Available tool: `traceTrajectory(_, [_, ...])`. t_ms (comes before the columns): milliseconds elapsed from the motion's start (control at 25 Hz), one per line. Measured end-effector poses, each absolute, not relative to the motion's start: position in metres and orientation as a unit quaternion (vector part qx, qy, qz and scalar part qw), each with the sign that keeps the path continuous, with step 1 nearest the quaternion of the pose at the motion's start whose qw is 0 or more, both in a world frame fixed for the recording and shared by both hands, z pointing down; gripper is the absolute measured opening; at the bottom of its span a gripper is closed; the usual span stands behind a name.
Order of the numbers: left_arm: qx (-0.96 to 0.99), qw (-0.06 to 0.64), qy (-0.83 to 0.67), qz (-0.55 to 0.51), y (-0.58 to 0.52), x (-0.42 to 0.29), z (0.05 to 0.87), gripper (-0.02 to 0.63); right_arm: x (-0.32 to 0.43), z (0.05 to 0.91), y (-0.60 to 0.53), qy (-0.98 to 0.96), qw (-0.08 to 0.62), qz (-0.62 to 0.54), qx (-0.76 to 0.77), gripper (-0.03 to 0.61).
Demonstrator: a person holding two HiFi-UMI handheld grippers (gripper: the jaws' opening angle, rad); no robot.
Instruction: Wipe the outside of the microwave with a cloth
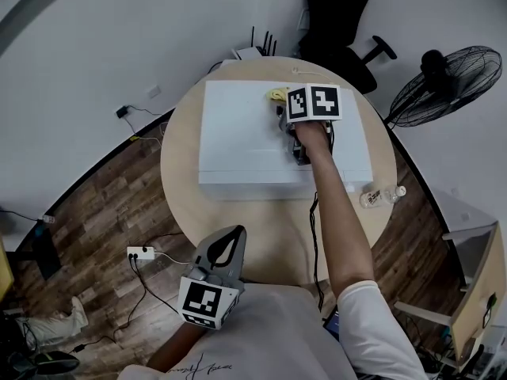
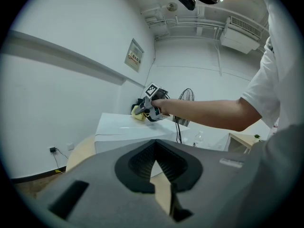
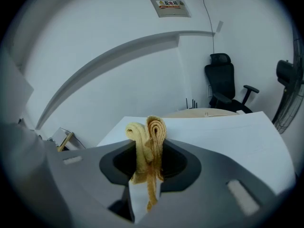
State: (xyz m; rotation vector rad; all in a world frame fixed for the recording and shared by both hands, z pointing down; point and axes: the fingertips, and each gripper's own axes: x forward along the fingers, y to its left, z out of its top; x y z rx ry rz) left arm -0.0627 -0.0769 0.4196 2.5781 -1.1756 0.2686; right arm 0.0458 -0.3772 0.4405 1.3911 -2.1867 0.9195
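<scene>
While the right gripper [image 3: 149,179] clamps a folded yellow cloth [image 3: 148,141] between its jaws, the microwave [image 1: 238,137] lies just under its tips. The left gripper [image 2: 156,177] hangs well behind, jaws together, empty. A clear bottle [image 1: 382,196] lies beside the microwave, contents unclear.

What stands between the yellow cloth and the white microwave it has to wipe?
Nothing visible does. The right gripper is shut on the yellow cloth, which is already at the microwave, over its white top near the back edge.
</scene>
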Motion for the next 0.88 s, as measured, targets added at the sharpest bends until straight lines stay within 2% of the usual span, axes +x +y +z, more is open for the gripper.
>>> traceTrajectory(400, [0.882, 0.154, -0.436, 0.092, -0.077, -0.085, 0.422, -0.008, -0.049, 0.439, -0.380, -0.813, 0.204, 0.317, 0.444, 0.121])
traceTrajectory(880, [0.870, 0.153, -0.458, 0.096, -0.079, -0.095, 0.423, -0.008, -0.149, 0.434, -0.359, -0.862, 0.248, 0.254, 0.361, 0.121])
